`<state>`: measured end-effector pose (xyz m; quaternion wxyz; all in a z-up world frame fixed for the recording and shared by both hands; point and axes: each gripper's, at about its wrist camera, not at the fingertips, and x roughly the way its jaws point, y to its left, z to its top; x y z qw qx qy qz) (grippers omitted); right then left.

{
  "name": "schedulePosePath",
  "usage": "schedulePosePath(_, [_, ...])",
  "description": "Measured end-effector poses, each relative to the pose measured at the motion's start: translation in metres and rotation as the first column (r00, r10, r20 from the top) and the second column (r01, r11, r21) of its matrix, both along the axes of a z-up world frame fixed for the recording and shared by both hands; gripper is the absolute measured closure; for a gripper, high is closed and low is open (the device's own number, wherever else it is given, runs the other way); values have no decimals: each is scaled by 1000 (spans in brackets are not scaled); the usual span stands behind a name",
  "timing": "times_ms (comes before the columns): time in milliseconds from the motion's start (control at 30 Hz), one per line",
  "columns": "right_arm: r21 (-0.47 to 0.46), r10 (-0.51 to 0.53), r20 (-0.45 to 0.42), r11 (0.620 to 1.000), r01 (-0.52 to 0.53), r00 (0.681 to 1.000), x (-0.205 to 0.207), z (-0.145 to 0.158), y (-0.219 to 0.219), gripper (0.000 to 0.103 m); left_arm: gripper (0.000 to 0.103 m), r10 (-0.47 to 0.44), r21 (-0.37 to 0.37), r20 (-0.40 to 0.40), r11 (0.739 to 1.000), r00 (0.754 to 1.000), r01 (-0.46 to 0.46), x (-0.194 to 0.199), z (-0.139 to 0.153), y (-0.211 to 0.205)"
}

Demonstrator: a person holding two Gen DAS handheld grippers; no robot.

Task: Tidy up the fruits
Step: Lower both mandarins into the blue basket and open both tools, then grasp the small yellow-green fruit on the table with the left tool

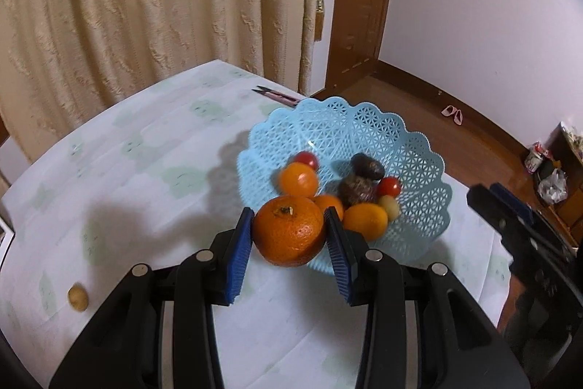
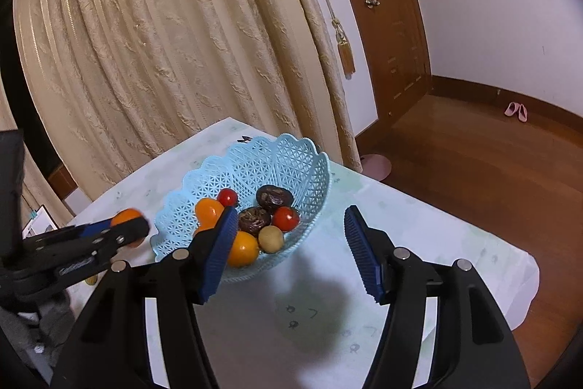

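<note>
The left hand-held gripper (image 1: 289,236), black with ribbed blue pads, pitches downward from the bottom of the left wrist view and clamps a large round orange mandarin (image 1: 289,230) with a green stem scar; both pads press its sides. The fruit hangs in the lower centre of that frame, at the near rim of a light blue lattice plastic basket with a scalloped edge (image 1: 419,148). In the right wrist view the same gripper enters from the lower left, lying nearly level, with the mandarin a blurred orange patch at its tip, just left of the basket.

The right hand-held gripper (image 2: 289,243) also slants downward, rising from the bottom of its own frame. Its jaws stand wide apart with nothing between the pads; the left pad overlaps the basket's near edge in the picture, the right pad hangs over bare cloth.

Inside the basket lie two red cherry tomatoes (image 2: 227,196), small orange citrus fruits (image 2: 242,248), two dark brown wrinkled fruits (image 2: 274,197) and a small tan round fruit (image 2: 271,239).

The basket rests on a worktop covered by a white cloth with faint green print (image 1: 145,170). Another small tan fruit (image 1: 77,296) lies alone on the cloth at the lower left of the left wrist view, well apart from the basket.
</note>
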<state>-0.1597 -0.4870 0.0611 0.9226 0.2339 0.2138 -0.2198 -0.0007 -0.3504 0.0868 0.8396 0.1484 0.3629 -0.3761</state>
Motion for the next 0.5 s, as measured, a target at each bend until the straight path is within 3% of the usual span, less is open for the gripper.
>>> schedulePosePath(100, [12, 1, 1, 1000, -1, 1000, 0, -3, -2, 40, 62, -16, -8, -3, 1000, 1000, 16, 3, -3, -11])
schedulePosePath(133, [13, 2, 0, 1000, -2, 1000, 0, -4, -2, 40, 57, -14, -11, 1, 1000, 1000, 14, 4, -3, -13])
schedulePosePath(167, [16, 2, 0, 1000, -2, 1000, 2, -4, -2, 40, 43, -9, -14, 1, 1000, 1000, 9, 6, -2, -14])
schedulePosePath(233, [21, 5, -4, 1000, -5, 1000, 2, -6, -3, 40, 35, 9, -35, -1, 999, 1000, -9, 11, 2, -8])
schedulePosePath(500, [27, 7, -2, 1000, -7, 1000, 2, -6, 0, 40, 34, 89, -30, 43, 996, 995, -88, 35, 20, 41])
